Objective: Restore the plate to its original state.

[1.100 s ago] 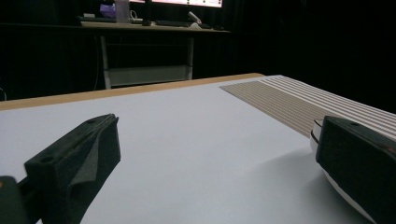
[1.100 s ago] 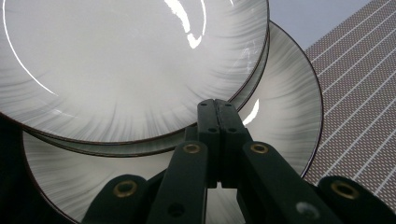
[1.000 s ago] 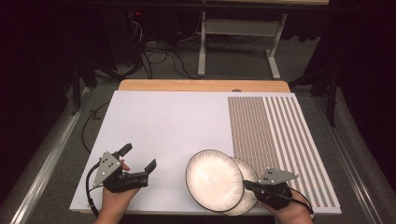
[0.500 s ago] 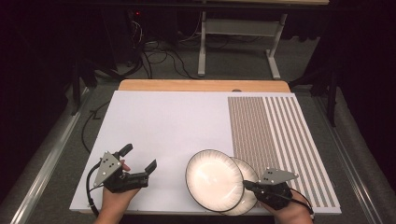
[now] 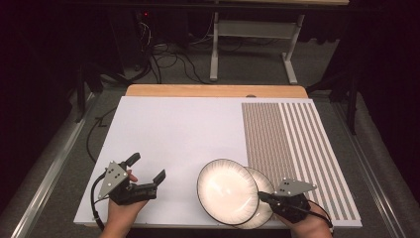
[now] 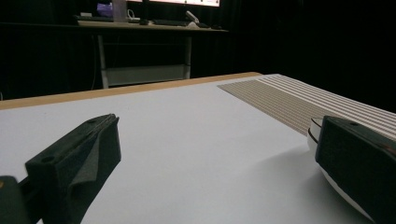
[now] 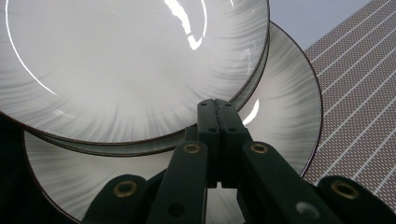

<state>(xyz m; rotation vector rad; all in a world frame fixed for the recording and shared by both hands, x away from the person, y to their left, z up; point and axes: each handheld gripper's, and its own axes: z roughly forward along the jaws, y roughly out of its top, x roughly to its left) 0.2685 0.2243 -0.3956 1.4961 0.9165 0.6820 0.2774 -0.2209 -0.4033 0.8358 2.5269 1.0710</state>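
I see two white plates with dark rims near the front edge of the table, right of centre: the upper plate (image 5: pixel 227 191) (image 7: pixel 130 65) overlaps the lower plate (image 5: pixel 260 198) (image 7: pixel 280 116), which pokes out toward the striped side and reaches the table's front edge. My right gripper (image 5: pixel 265 197) (image 7: pixel 217 109) sits at the plates' right side with its jaws pressed flat together; in the right gripper view their tips lie against the upper plate's rim, though I cannot tell whether they pinch anything. The right hand (image 5: pixel 309 225) holds it at the table's front edge. My left gripper (image 5: pixel 146 168) (image 6: pixel 210 158) rests well apart from the plates, toward the front left corner, its jaws spread wide with bare surface between them, held by my left hand (image 5: pixel 121 213). The table (image 5: pixel 173 134) is a white board, with a panel of brown-and-white stripes (image 5: pixel 287 144) down its right side and a wooden strip (image 5: pixel 213 90) along the far edge. The whole middle and far stretch of the white board lies open. Beyond it the room is dark, with grey floor, cables (image 5: pixel 163 59) and a white desk frame (image 5: pixel 252 34).
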